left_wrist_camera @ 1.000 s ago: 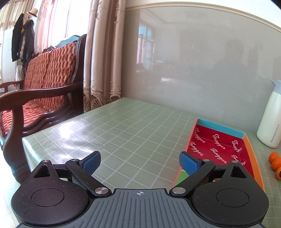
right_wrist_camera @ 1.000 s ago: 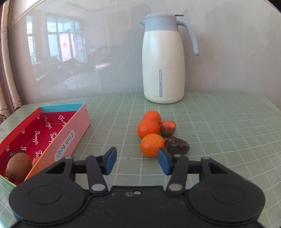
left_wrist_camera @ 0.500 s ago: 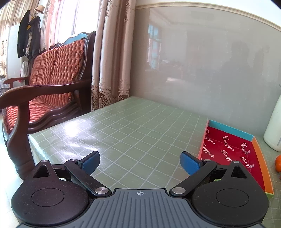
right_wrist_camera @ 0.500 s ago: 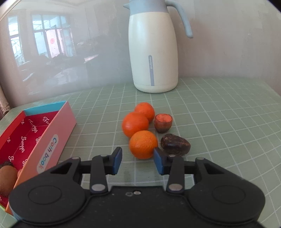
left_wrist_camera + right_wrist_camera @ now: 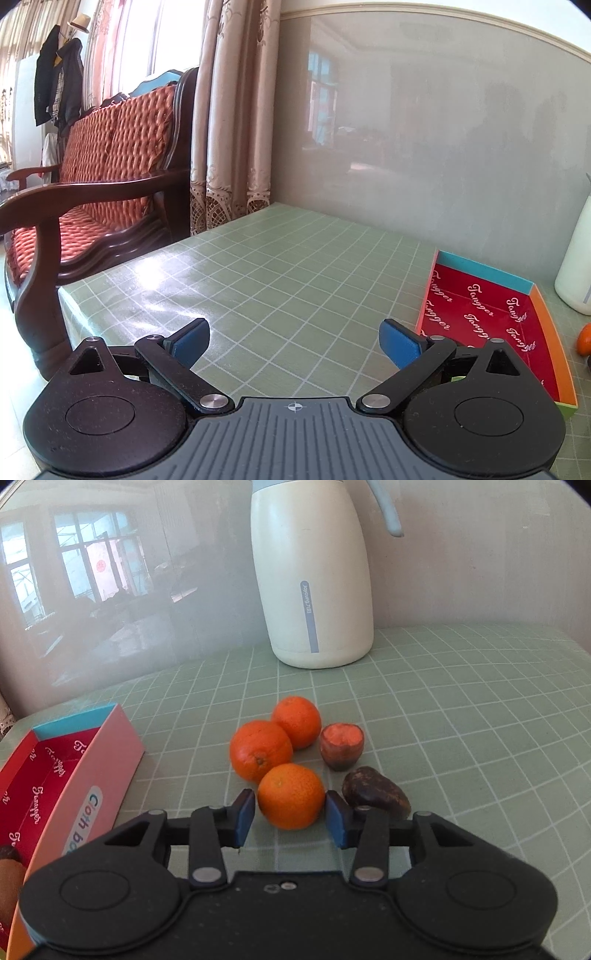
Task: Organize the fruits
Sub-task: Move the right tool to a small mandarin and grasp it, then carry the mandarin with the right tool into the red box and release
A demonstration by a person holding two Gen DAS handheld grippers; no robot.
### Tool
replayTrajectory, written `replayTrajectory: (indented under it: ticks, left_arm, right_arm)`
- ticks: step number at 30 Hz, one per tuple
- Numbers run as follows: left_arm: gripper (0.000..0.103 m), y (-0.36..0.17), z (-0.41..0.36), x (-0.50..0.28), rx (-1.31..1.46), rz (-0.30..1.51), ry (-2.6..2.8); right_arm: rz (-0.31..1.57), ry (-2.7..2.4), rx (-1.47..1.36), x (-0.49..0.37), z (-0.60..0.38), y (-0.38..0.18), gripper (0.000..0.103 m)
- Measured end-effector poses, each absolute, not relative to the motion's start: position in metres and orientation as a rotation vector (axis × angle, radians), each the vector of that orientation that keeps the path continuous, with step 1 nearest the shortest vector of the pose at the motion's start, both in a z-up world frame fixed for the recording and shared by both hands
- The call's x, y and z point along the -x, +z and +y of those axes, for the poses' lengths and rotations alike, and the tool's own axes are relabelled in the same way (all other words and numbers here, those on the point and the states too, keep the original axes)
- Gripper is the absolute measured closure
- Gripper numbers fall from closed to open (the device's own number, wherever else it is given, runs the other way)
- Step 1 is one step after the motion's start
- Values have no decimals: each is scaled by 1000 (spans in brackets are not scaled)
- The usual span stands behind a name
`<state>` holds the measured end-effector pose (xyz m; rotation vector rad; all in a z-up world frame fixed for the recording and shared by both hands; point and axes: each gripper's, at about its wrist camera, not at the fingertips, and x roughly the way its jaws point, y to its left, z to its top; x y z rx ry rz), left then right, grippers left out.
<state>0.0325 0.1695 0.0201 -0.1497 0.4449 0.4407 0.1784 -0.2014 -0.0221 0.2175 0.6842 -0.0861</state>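
Nearest round orange mandarin [image 5: 291, 795] sits lower centre, between right gripper [image 5: 290, 818] pads, unpinched; left gripper [image 5: 295, 341] gapes empty

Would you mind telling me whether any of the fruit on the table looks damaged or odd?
Yes. Right of the three oranges, one small brownish fruit stands with its top cut or bitten away, showing orange flesh. The dark fruit beside it looks shrivelled. The nearest orange, between the right gripper's pads, looks intact.

Cream jug [image 5: 314, 579] (blue handle), cushioned armchair [image 5: 107, 177]
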Motion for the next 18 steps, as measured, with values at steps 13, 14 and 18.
replayTrajectory:
  ticks: [13, 14, 18]
  left_arm:
    - [5, 21, 168, -34, 154, 443, 445]
    - [5, 22, 169, -34, 156, 443, 447]
    - [5, 21, 172, -32, 175, 441, 462]
  right_arm:
    - [633, 2, -192, -155, -184, -14, 65]
    - [626, 17, -188, -154, -182, -11, 65]
    - [593, 79, -179, -144, -170, 0, 65]
